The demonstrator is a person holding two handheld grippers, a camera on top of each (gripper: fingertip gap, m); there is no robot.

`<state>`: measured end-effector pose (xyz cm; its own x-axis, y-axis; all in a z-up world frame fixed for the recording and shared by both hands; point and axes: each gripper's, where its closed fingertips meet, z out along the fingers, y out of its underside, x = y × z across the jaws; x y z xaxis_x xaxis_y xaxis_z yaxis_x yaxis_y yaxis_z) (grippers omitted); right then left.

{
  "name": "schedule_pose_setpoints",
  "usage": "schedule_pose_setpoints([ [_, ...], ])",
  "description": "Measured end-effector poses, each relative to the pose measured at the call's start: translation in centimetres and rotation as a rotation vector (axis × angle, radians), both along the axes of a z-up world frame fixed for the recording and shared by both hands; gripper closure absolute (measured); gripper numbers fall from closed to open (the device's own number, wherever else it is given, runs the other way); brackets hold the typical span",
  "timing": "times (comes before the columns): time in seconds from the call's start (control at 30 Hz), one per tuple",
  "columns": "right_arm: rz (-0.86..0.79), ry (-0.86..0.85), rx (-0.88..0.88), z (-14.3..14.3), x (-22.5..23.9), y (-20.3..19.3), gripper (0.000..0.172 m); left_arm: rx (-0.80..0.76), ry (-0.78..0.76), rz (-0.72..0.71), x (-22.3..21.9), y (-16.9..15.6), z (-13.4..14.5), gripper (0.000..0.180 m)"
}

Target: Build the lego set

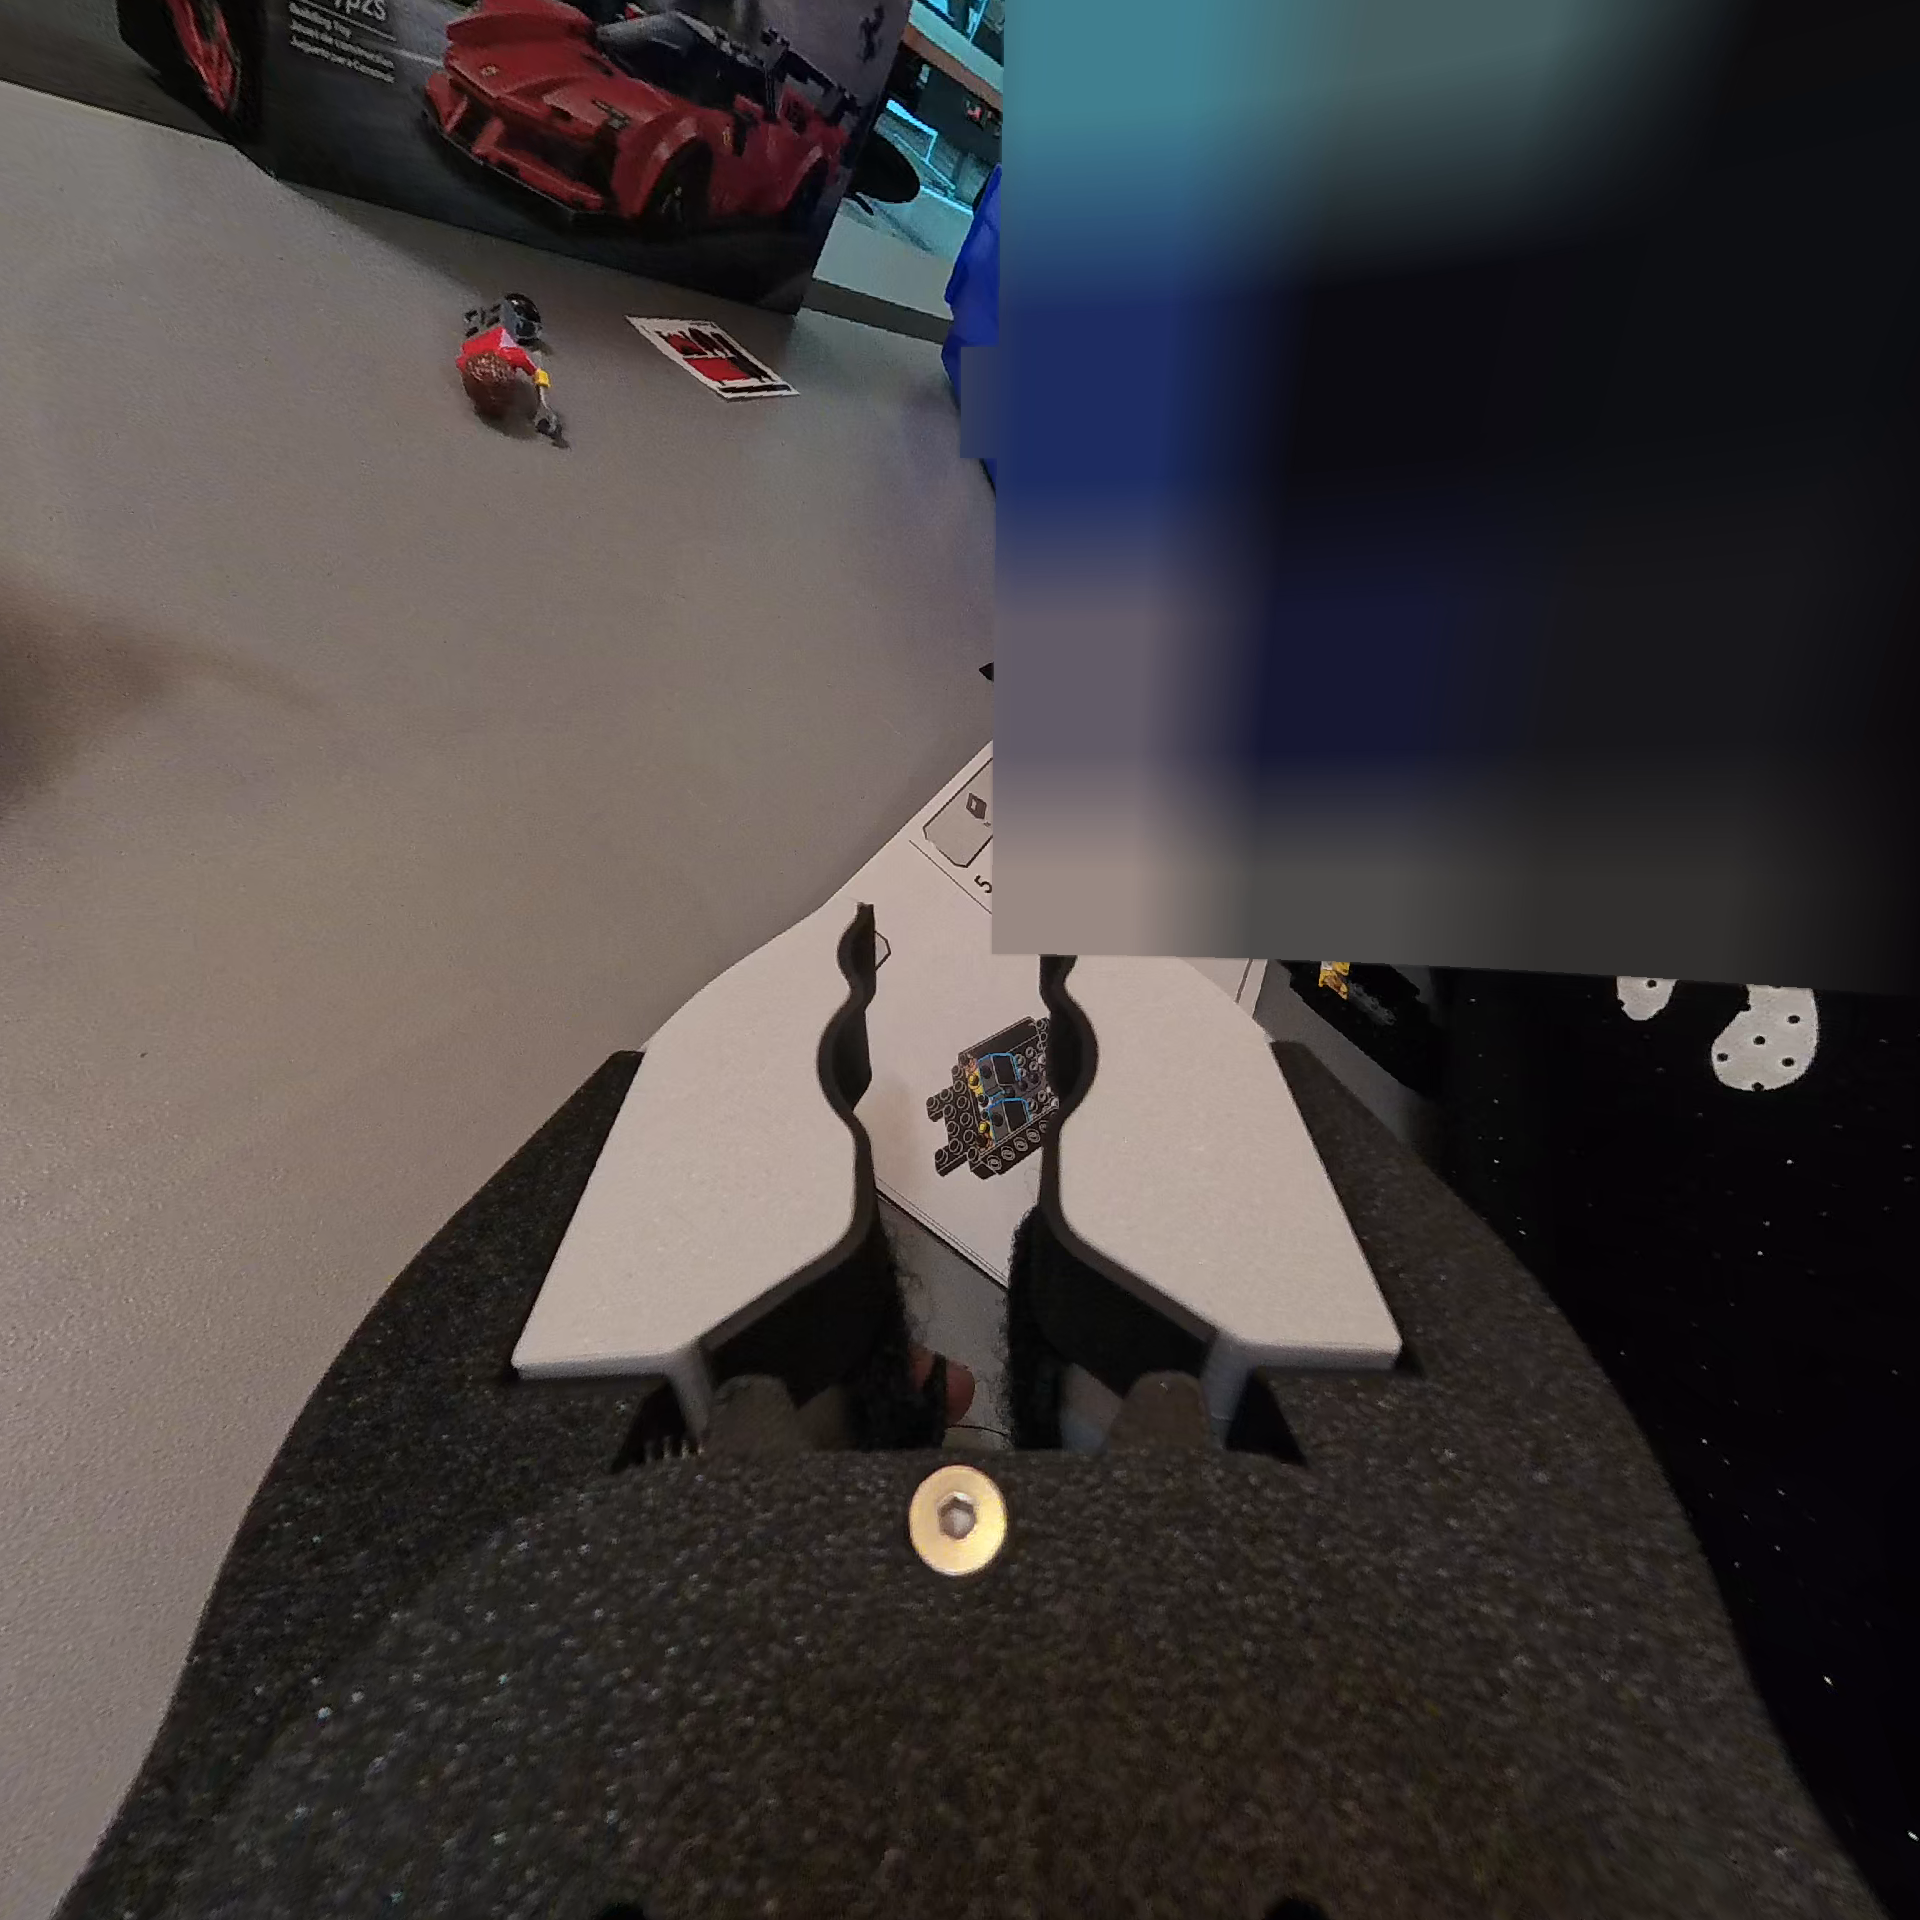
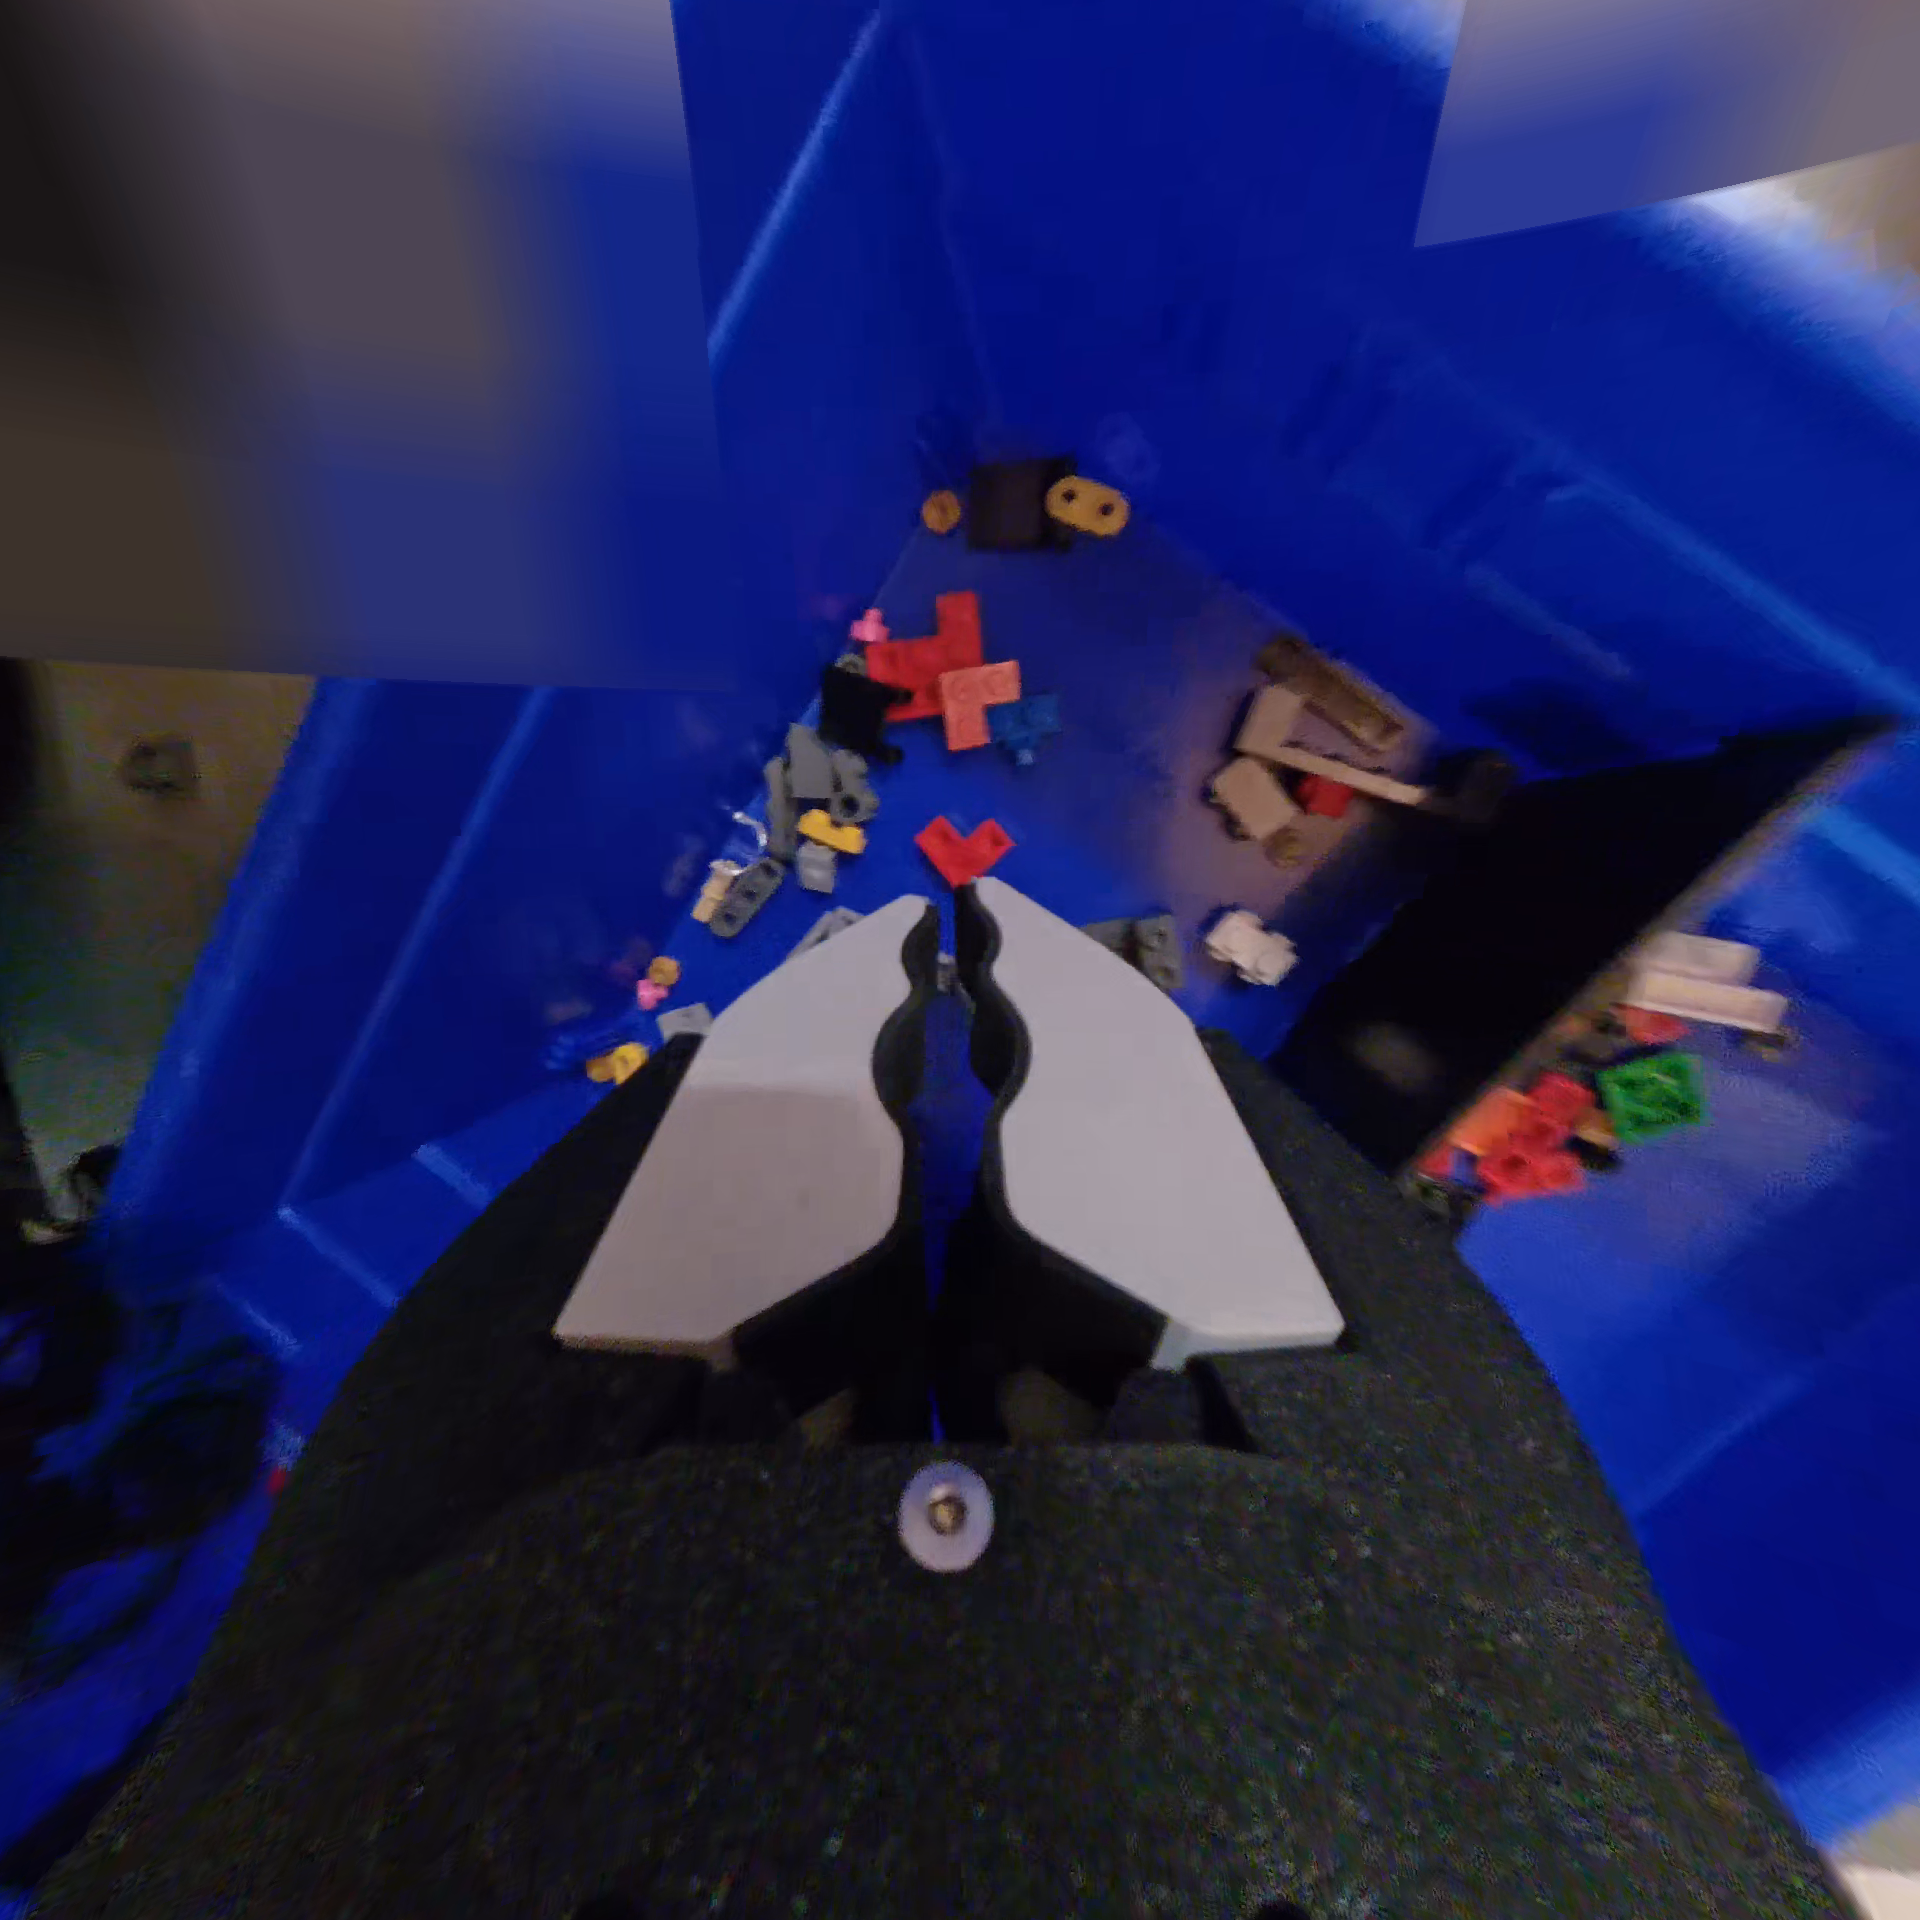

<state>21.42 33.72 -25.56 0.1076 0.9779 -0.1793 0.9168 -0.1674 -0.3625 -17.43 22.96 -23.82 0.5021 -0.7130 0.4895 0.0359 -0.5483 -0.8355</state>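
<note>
Grainy black foam housing fills the bottom of both views, with pale grey fingers jutting forward, each lined in wavy black rubber.

On my right gripper [image 2: 951, 902] the tips stand almost together, only a sliver of blue showing between them, and I see nothing pinched there. It hangs over a glossy blue plastic bin [image 2: 1195, 312]. Just past the tips, at twelve o'clock, lies a small flat red L-shaped plate [image 2: 961, 847], its corner pointing back at the fingers and its two arms splayed toward eleven and one. Whether the tips touch it I cannot tell. Grey bricks [image 2: 816, 795] cluster at ten o'clock, more red corner plates [image 2: 935, 660] sit farther off at twelve, and tan pieces [image 2: 1309, 758] at two.

My left gripper [image 1: 961, 935] is well apart from all that, jaws spread and holding nothing, above a white instruction sheet [image 1: 935, 1195] with a printed build diagram. That lies on a matte grey table [image 1: 416, 675]. At eleven o'clock, far off, rest a toy figure [image 1: 504, 364] on its side, a sticker sheet [image 1: 712, 355] and a box [image 1: 582, 114] picturing a red car.
</note>
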Motion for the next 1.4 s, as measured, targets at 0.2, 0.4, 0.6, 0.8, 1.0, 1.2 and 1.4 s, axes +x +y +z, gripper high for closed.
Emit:
schedule_pose_setpoints([
  [0.2, -0.251, 0.166, 0.286, 8.6, 3.9, 5.9, 0.122, -0.005, 0.009, 0.003, 0.0, 0.1, -0.1, 0.151],
  [0.4, -0.43, 0.065, 0.159, 7.5, 8.9, 4.5, 0.104, -0.002, 0.021, -0.001, 0.2, 0.0, -0.2, 0.151],
  [0.6, -0.381, -0.144, 0.065, 0.9, 9.9, 0.6, 0.129, -0.008, -0.003, -0.002, 0.1, 0.0, -0.1, 0.151],
  [0.8, -0.431, -0.148, 0.055, 1.2, 9.4, 0.2, 0.156, 0.007, 0.031, 0.001, 0.3, 0.0, -0.3, 0.151],
  [1.0, -0.424, 0.009, 0.197, 6.4, 10.6, 4.7, 0.126, 0.004, 0.02, -0.001, 0.3, -0.1, -0.2, 0.151],
  [1.2, -0.35, -0.148, 0.316, 4.5, 14.4, 12.3, 0.091, 0.06, 0.045, -0.001, 0.4, -0.4, 0.1, 0.152],
  [1.4, -0.21, -0.237, 0.251, 1.0, 11.5, 13.8, 0.091, 0.185, 0.082, 0.002, 1.5, -1.9, 4.0, 0.145],
])
